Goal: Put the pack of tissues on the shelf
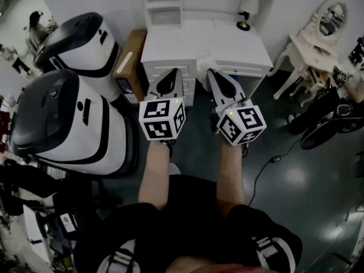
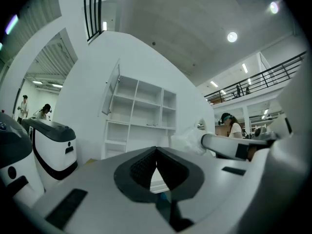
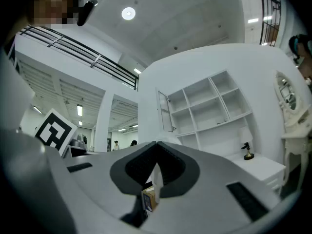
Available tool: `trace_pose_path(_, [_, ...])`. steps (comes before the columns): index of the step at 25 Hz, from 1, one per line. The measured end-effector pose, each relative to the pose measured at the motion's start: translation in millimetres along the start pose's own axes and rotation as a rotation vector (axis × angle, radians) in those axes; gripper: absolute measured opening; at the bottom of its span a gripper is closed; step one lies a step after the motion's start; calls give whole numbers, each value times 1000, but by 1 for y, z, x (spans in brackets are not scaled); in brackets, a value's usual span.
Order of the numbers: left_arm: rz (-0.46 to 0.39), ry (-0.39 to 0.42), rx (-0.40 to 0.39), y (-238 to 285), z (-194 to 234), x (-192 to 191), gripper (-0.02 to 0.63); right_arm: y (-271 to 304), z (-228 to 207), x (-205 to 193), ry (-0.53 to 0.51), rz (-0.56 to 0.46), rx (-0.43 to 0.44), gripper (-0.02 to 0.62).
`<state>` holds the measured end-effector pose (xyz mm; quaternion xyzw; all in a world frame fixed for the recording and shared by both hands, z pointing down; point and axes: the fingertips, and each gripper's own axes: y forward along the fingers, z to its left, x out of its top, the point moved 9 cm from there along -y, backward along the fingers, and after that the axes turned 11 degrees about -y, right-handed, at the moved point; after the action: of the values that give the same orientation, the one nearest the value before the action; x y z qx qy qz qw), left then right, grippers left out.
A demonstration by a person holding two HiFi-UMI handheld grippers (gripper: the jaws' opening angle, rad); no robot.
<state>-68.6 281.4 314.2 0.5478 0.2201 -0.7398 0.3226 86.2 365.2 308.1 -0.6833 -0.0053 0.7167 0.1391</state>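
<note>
The pack of tissues (image 2: 187, 141) is a white, crinkly plastic bundle pinched at the tip of my right gripper (image 1: 208, 73), which is shut on its thin edge. In the right gripper view only a pale lump of the pack (image 3: 164, 141) shows just past the closed jaws. My left gripper (image 1: 168, 75) is shut with nothing in it, side by side with the right one. Both point at the white open shelf (image 1: 165, 4) that stands on the white desk (image 1: 233, 53); its compartments (image 3: 214, 106) look mostly bare.
A small lamp (image 1: 245, 11) stands on the desk's back right. Two big white-and-black machines (image 1: 74, 118) crowd the left, with a cardboard box (image 1: 129, 58) by the desk. A white vanity table with a mirror (image 1: 318, 38) and a floor cable (image 1: 267, 164) lie right.
</note>
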Motion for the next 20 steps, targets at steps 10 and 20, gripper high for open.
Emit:
trace_pose_path(10, [11,20,-32,20,-27,-5,11,-10,-25,0,28,-13,-7,18])
trace_pose_path(20, [36,28,-36,29,-33,-10,11,-13,-39,-8,59,5,-23,18])
